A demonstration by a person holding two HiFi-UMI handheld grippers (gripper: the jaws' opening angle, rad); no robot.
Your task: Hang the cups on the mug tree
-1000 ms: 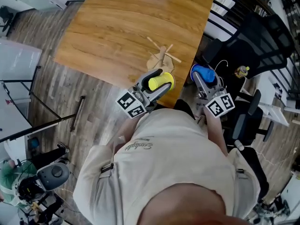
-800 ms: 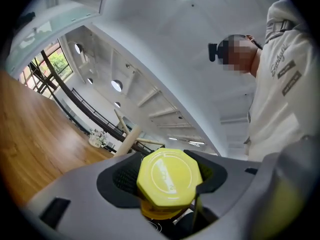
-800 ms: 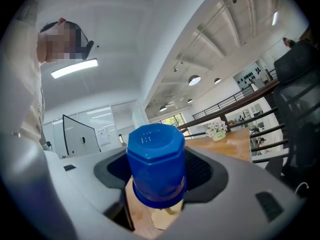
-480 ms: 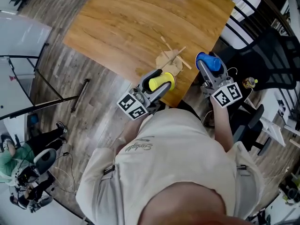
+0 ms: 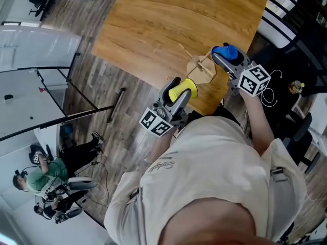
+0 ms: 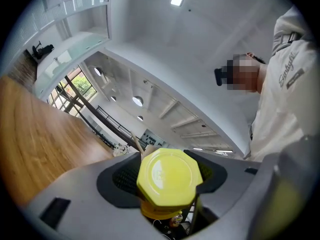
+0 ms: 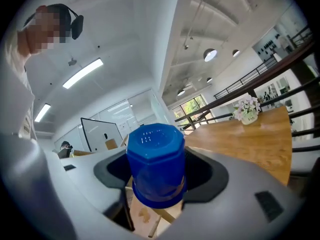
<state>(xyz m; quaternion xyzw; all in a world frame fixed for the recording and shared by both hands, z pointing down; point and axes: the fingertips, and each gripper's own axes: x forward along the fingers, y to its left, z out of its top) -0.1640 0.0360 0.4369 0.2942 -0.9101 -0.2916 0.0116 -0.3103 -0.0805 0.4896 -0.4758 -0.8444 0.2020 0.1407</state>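
"What's in the two grippers?"

"A cup each. The left gripper [image 5: 178, 92] is closed on a yellow cup [image 6: 169, 176], one jaw pressed against either side, with the cup's eight-sided base facing back toward the hand."

"And the other one?"

"The right gripper [image 5: 227, 59] is clamped on a blue cup [image 7: 156, 159] in the same way, base toward the hand and jaws snug on its walls."

"Where are they relative to the stand?"

"The wooden mug tree [image 5: 198, 68] stands near the front edge of the bench [image 5: 148, 27], its pegs bare. The blue cup is up just beside it on the right, close over its pegs; I can't tell if they touch. From the right gripper view, bits of the tree's wood show just under the cup."

"The yellow one?"

"Held over the bench's near edge, a little to the left of the tree and clear of it. Neither cup is hanging."
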